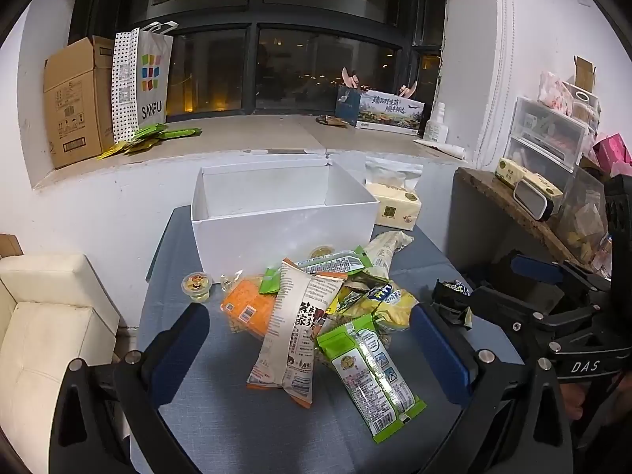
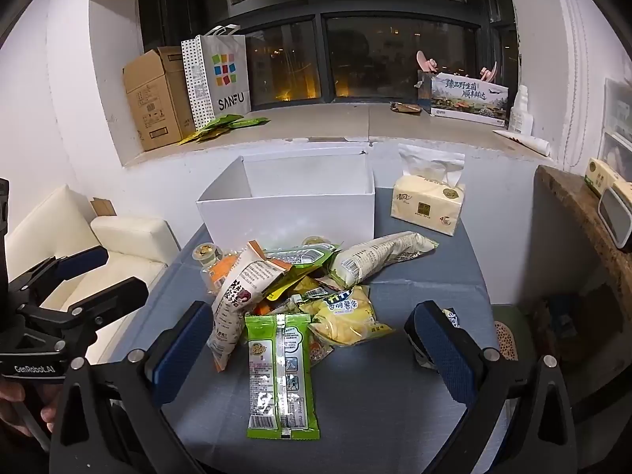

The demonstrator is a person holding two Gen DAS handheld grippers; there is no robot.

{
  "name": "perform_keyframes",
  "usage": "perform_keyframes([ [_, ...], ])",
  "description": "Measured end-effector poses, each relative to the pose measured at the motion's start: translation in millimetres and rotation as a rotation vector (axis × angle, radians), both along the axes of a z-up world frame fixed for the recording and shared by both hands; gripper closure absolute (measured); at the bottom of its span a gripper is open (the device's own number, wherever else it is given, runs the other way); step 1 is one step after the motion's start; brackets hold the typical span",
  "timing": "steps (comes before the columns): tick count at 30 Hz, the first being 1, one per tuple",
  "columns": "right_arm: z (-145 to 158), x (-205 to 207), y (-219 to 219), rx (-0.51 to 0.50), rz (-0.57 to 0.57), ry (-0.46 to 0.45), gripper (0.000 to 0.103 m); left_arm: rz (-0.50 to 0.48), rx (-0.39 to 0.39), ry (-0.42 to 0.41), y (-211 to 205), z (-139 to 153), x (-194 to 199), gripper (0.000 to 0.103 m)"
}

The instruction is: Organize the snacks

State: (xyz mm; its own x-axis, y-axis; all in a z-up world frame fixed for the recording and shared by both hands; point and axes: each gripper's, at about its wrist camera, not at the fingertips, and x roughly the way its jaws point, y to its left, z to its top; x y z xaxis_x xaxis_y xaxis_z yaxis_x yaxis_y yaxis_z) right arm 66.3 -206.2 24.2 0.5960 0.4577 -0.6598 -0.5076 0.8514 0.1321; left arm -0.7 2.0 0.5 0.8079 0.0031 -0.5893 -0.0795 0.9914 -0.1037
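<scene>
- So, I am at the very start of tidying: the snack pile (image 2: pixel 300 296) lies loose on the grey-blue table (image 2: pixel 375 407), just in front of the white box (image 2: pixel 288 213), and the part of the box I can see holds nothing.
- My left gripper (image 1: pixel 308 335) is wide open and grips nothing; it hangs over the near side of the pile.
- My right gripper (image 2: pixel 308 339) is wide open too, with nothing in it.
- The green packet (image 2: pixel 281 375) lies flat, nearest to me, between the right gripper's blue pads, but they do not touch it.
- I think the next move is to come down on that green packet, pinch it gently and carry it into the box.
- The packets are crinkly and stacked on each other, so one may drag another along.
- A jelly cup (image 1: pixel 196 286) sits apart, at the left of the pile.
- A dark wrapper (image 2: pixel 450 318) hides behind the right pad; I cannot tell what it is.
- I cannot see the box floor, and the packets low in the pile are mostly covered.
</scene>
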Motion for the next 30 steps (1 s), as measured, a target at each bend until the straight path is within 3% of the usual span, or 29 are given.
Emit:
perform_keyframes([
  [30, 1.3, -3.3, -1.4, 0.009, 0.005, 0.005, 0.000, -0.013, 0.004, -0.006, -0.4, 5.7, -2.5, 0.000],
])
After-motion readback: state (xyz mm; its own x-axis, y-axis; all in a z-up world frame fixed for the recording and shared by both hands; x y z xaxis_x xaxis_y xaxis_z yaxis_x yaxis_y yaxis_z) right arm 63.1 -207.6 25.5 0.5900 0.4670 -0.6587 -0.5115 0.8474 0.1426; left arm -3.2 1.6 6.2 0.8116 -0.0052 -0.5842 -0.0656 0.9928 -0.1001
